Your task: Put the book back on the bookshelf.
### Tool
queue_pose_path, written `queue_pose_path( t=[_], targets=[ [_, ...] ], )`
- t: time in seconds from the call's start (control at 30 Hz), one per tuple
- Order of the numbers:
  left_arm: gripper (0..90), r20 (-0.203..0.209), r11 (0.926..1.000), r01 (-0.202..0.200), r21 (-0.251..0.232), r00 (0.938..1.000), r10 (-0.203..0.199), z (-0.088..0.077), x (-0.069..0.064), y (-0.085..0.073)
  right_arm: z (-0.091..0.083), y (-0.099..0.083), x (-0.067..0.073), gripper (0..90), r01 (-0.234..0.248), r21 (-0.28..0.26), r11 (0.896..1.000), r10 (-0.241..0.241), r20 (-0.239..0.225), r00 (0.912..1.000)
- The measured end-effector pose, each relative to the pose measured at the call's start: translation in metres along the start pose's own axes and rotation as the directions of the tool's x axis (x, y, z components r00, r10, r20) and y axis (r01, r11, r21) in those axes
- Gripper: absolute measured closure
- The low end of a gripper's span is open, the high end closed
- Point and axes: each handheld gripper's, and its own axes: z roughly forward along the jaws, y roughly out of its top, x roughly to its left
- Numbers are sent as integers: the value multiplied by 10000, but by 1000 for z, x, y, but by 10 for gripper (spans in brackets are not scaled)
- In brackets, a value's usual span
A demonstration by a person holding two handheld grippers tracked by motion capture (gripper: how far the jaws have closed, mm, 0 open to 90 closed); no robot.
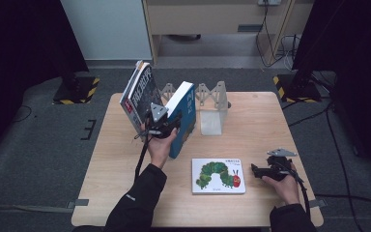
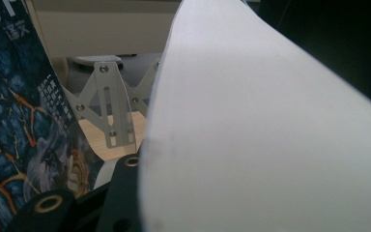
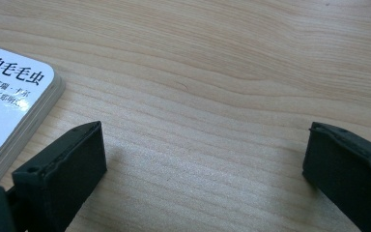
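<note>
A: What is the left claw (image 1: 166, 123) doing?

B: It has hold of the blue book (image 1: 182, 116). The book stands up, leaning a bit, and its white page edge (image 2: 270, 135) sits right against the claw's black jaws, which are closed part way on it.

A: What is next to that claw?

B: On its left is a dark book (image 1: 139, 92), leaning away. Its blue and orange cover (image 2: 14, 125) is just beside the claw. Behind the claw, between the two books, is a metal book rack (image 2: 108, 108) with zigzag bars. It goes on to the right of the blue book (image 1: 211, 99).

A: And the right claw (image 1: 260, 171)?

B: It is wide open with nothing in it. It rests low over the counter (image 3: 222, 72), and you can see bare wood between its jaws.

A: Is anything close to it?

B: Yes, the caterpillar book (image 1: 218, 176) lies flat on the counter, just to the left of that claw. Its round corner (image 3: 24, 92) is near the left jaw but not touching it.
</note>
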Motion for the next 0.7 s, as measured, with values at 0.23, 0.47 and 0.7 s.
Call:
queue_pose_path(
  t=[0.23, 0.47, 0.7],
  targets=[
    [596, -155, 9997, -1, -254, 9999, -3, 8, -3, -1, 0, 0, 0, 15, -49, 25, 10000, 49, -6, 10000],
    [596, -237, 9993, -36, -380, 9997, 27, 15, -7, -1, 0, 0, 0, 14, -34, 30, 10000, 34, -16, 10000],
    [597, -307, 9990, -48, -446, 9995, 34, 19, -8, -1, 0, 0, 1, 12, -78, 46, 10000, 78, -10, 10000]
  ],
)
